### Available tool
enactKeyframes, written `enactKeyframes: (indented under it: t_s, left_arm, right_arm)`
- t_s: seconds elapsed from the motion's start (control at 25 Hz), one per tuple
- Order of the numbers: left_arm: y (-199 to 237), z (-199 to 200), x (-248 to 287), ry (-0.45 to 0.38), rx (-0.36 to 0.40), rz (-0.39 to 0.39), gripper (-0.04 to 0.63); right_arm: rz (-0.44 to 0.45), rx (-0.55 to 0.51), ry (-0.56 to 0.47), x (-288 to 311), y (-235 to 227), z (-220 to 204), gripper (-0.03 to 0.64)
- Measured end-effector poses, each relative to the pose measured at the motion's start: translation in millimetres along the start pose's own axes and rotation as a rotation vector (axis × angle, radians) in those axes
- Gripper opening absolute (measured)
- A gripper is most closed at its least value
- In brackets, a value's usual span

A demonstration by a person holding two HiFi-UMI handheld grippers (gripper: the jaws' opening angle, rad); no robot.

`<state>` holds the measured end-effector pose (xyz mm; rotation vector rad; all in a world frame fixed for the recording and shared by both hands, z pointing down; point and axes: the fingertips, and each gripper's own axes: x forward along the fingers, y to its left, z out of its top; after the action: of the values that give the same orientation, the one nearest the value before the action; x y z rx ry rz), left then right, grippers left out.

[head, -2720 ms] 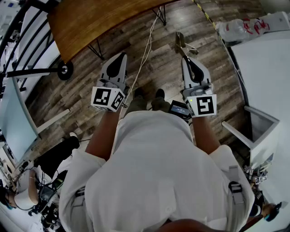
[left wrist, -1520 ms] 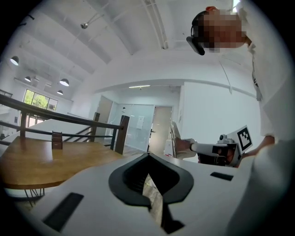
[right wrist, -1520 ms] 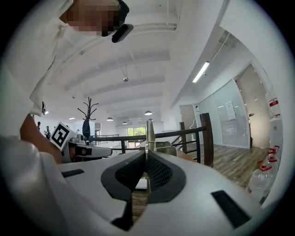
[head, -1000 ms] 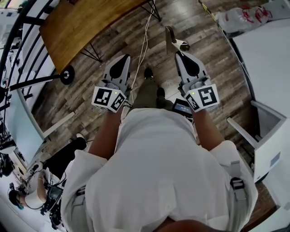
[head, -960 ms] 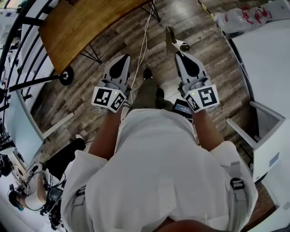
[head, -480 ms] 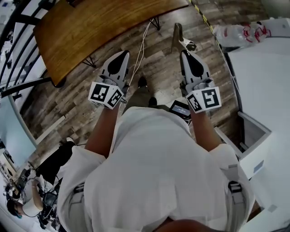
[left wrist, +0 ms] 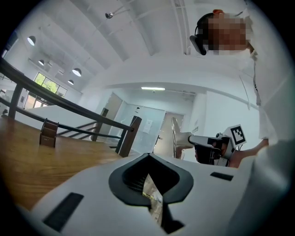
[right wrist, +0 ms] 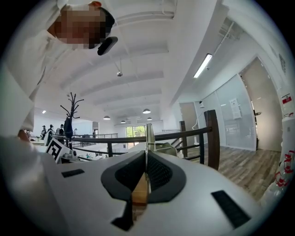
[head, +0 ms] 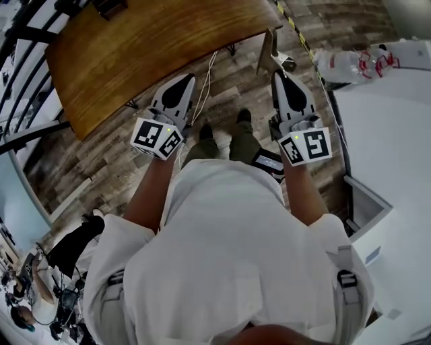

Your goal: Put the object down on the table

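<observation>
My right gripper (head: 279, 74) is shut on a thin flat metal object (head: 268, 50) that sticks out past its tips. In the right gripper view that object (right wrist: 148, 136) shows edge-on, rising from between the closed jaws of the right gripper (right wrist: 145, 173). The left gripper view shows the same object (left wrist: 177, 138) upright. My left gripper (head: 183, 81) is shut with nothing in it, its jaws (left wrist: 148, 177) pressed together. The brown wooden table (head: 155, 40) lies just ahead of both grippers, its near edge under the left one. Both are held above the plank floor.
A small brown block (head: 111, 7) stands at the wooden table's far side, by a dark railing (left wrist: 69, 108). A white table (head: 390, 135) fills the right side, with a white plastic bag (head: 350, 60) beyond it. A white cable (head: 205, 74) runs along the floor.
The person has walked forward, so the wooden table now reaches down to the grippers. Both grippers keep the same pose, and the right one still holds the metal object.
</observation>
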<state>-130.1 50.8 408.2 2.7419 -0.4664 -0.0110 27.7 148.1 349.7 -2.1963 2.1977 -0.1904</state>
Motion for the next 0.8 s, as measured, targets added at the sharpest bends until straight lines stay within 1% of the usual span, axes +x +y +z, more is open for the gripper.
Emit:
enactKeyframes:
  t_s: [0.2, 0.44, 0.64, 0.8]
  left_arm:
    - [14, 11, 42, -0.016, 0.018, 0.07, 0.015]
    - [17, 38, 112, -0.034, 0.055, 0.18, 0.015]
    - [12, 64, 155, -0.037, 0.083, 0.248, 0.014]
    - [8, 75, 179, -0.044, 0.105, 0.282, 0.014]
  right_arm:
    - [0.036, 0.031, -0.002, 26, -48, -1, 0.026]
    - [0.136, 0.068, -0.011, 71, -127, 12, 0.026]
    - [0.2, 0.062, -0.044, 99, -173, 31, 0.026]
    - [0.221, 0.05, -0.079, 117, -201, 43, 0.026]
